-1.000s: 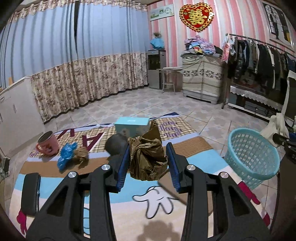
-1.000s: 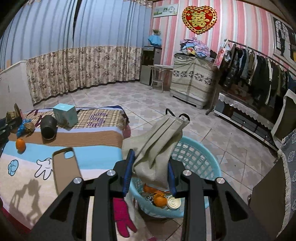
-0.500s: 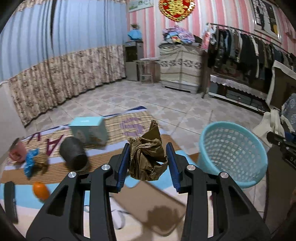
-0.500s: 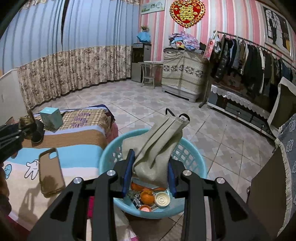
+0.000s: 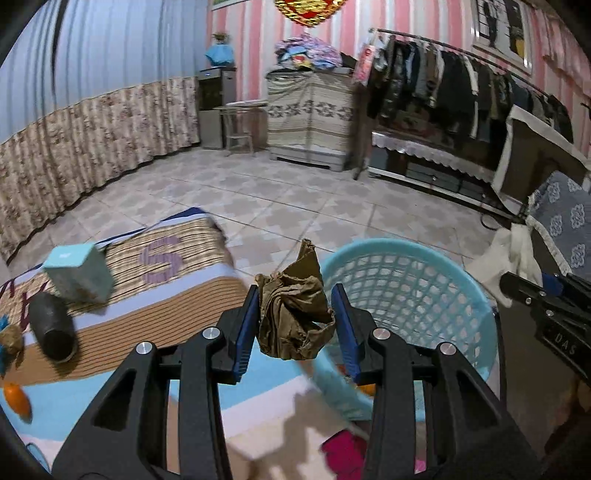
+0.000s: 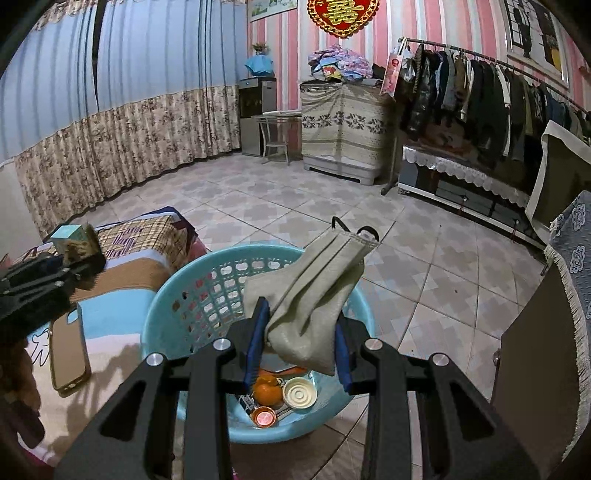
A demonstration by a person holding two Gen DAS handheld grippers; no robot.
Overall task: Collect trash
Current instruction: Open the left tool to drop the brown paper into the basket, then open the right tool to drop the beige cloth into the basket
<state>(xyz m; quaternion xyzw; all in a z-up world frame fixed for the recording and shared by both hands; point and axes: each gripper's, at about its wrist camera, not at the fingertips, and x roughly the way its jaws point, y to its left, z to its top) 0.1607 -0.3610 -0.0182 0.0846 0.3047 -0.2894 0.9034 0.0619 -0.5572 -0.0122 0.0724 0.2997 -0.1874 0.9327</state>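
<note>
Left tongs (image 5: 294,325) clenched on crumpled brown paper (image 5: 291,317), just left of the blue laundry basket (image 5: 443,258). Right tongs (image 6: 300,336) clamped on a grey face mask (image 6: 314,295), directly above the basket (image 6: 177,295). Best to release the mask first, then carry the paper over the rim before letting go.

- Basket (image 6: 173,295): light blue plastic lattice.
- Paper (image 5: 291,314): crumpled, brown.
- Mask (image 6: 310,295): grey-beige, pleated, black loops.
- Pads (image 5: 245,328): blue, on black grippers.
- Orange (image 6: 267,393), at 6 o'clock in the basket: orange.
- Box (image 5: 79,273): pale teal.
- Mat (image 5: 166,266): tan checks, purple letter, blue and brown bands.
- Wall (image 6: 424,22): pink and white stripes.
</note>
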